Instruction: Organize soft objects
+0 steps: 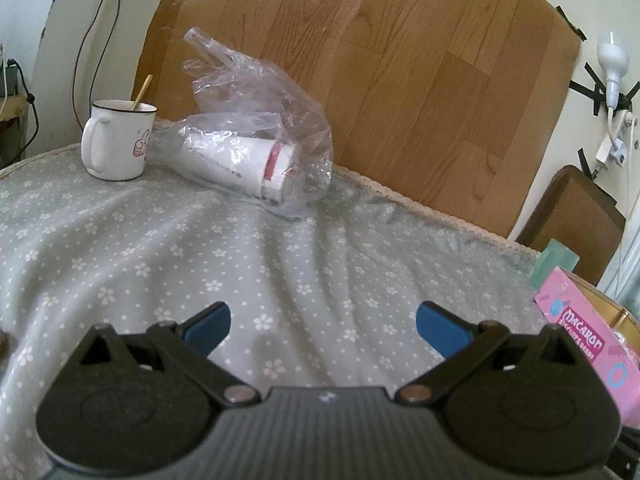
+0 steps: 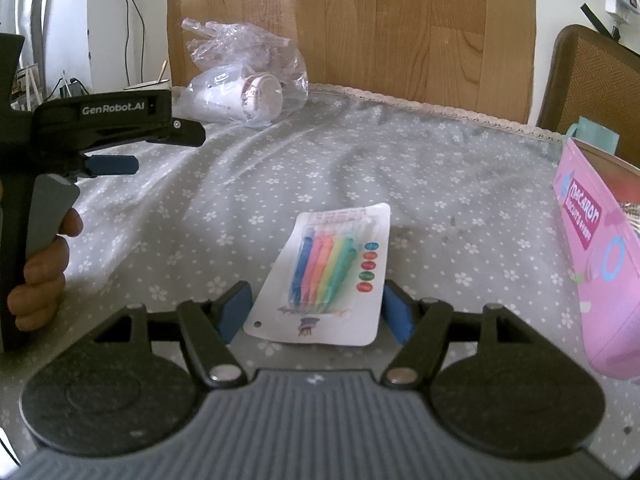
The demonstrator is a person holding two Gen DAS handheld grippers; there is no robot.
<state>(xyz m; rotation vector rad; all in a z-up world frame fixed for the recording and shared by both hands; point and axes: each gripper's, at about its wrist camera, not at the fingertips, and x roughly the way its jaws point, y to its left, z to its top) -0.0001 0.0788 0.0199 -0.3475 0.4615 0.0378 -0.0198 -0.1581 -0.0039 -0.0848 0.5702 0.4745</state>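
Note:
A flat white pack of coloured pens [image 2: 326,276] lies on the grey flowered tablecloth [image 2: 360,168]. My right gripper [image 2: 318,312] is open, its blue fingers on either side of the pack's near end, not closed on it. My left gripper [image 1: 322,326] is open and empty above bare cloth [image 1: 160,240]; it also shows from the side in the right wrist view [image 2: 110,164]. A clear plastic bag [image 1: 264,128] with white paper cups [image 1: 244,164] inside lies at the table's far side; the bag also shows in the right wrist view [image 2: 244,80].
A white enamel mug [image 1: 118,140] with a stick in it stands far left. A pink Macaron box [image 2: 596,256] sits at the right edge, also in the left wrist view [image 1: 592,356]. A wood-grain board [image 1: 400,60] backs the table. A brown chair [image 2: 592,80] stands at the right.

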